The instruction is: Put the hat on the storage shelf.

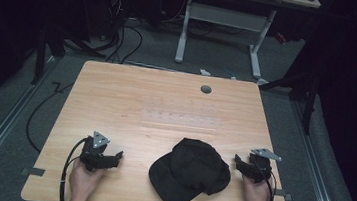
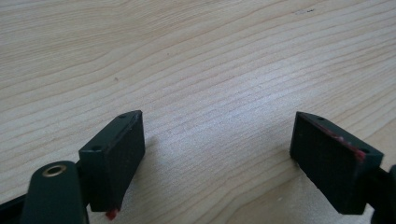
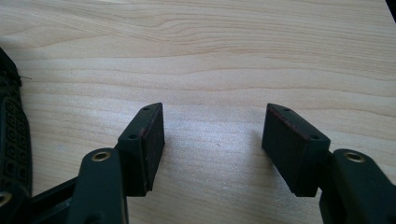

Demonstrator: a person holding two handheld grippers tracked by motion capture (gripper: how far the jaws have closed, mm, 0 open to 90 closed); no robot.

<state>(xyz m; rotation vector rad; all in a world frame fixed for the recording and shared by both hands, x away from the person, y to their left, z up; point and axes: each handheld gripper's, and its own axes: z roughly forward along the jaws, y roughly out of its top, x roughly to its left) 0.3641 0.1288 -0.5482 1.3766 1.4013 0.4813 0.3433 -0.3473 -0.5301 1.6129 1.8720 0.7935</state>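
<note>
A black baseball cap (image 1: 190, 171) lies on the wooden table (image 1: 166, 99) near its front edge, brim toward the front left. My left gripper (image 1: 118, 155) rests on the table to the left of the cap, held by a hand, jaws open over bare wood (image 2: 215, 154). My right gripper (image 1: 237, 160) sits just right of the cap, also open with nothing between its jaws (image 3: 212, 140). The cap's strap (image 3: 11, 135) shows at the left edge of the right gripper view.
A round grey cable hole (image 1: 206, 89) sits near the table's far edge. Beyond the table stand a white desk frame (image 1: 221, 29) and cables on the floor (image 1: 122, 39). Black cables trail from both grippers off the front edge.
</note>
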